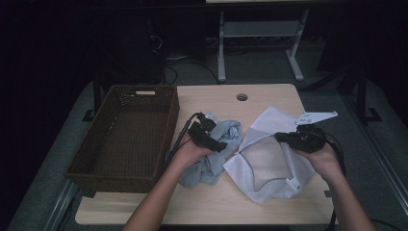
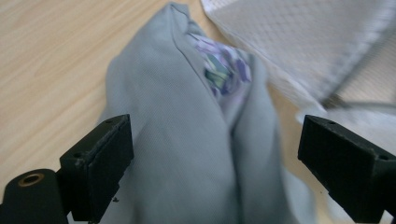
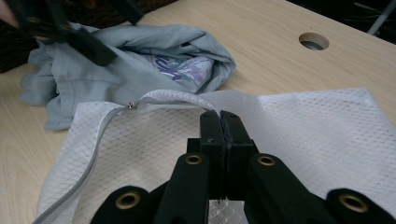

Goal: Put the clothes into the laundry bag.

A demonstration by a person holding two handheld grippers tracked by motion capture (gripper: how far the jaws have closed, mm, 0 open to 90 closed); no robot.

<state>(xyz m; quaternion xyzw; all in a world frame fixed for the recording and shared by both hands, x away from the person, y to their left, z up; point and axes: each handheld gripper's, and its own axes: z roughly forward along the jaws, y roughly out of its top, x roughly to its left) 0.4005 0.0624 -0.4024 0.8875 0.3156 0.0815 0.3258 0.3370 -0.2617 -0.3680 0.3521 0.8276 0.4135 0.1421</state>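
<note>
Here, from the high view, the right gripper [image 1: 280, 137] pinches the mesh laundry bag [image 1: 269, 159], likely to hold its mouth up, beside the grey garment [image 1: 216, 154] at mid-table. In the left gripper view, open jaws straddle the garment, its long axis running away. The right gripper view shows jaws clamped on the bag's edge.
</note>
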